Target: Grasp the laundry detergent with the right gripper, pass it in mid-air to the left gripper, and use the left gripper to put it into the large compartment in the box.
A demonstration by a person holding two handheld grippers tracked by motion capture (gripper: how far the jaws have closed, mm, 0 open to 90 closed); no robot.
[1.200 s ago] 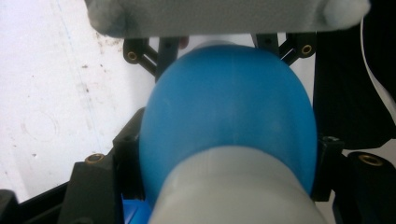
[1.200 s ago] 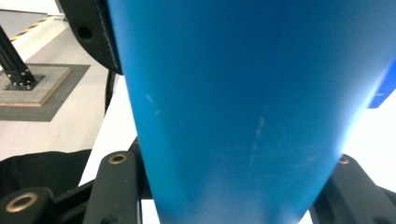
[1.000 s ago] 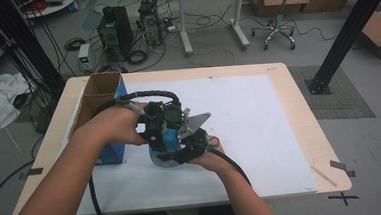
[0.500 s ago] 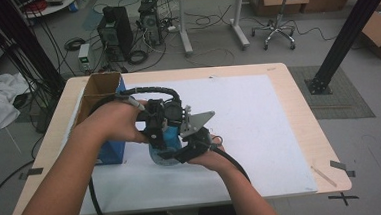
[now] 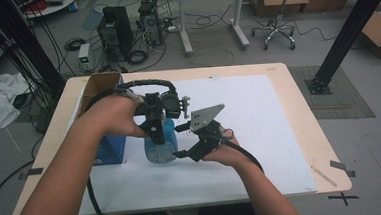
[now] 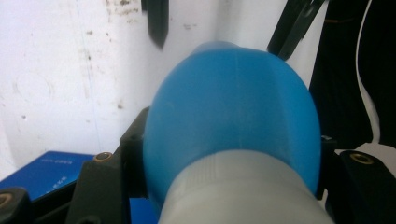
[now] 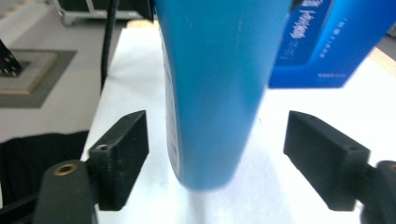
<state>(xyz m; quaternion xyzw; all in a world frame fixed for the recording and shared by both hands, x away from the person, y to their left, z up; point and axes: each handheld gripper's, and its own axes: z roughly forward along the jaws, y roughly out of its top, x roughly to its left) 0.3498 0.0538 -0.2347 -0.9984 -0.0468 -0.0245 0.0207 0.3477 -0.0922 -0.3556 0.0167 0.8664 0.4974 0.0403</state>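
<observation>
Two grippers work on one tall blue plastic bottle (image 5: 159,144) with a pale grey neck, and I have it between both sets of jaws. My left gripper (image 5: 155,123) comes at it from above: in the left gripper view its black jaws press against either side of the rounded blue shoulder (image 6: 233,112), just above the grey neck, so I am pinching the bottle there. My right gripper (image 5: 183,150) sits low, beside the bottle's base. In the right gripper view its jaws stand spread, the bottle's lower body (image 7: 219,88) rising between them with clear gaps on both sides, neither pad touching it; they have just been opening. The bottle's bottom end hangs slightly above the white sheet (image 7: 289,196) that covers the wooden table (image 5: 299,111). Beyond the right jaw, behind the bottle, stands a dark blue printed carton (image 7: 327,42). The same carton lies just beside the left jaws, at their lower left (image 6: 51,168).
</observation>
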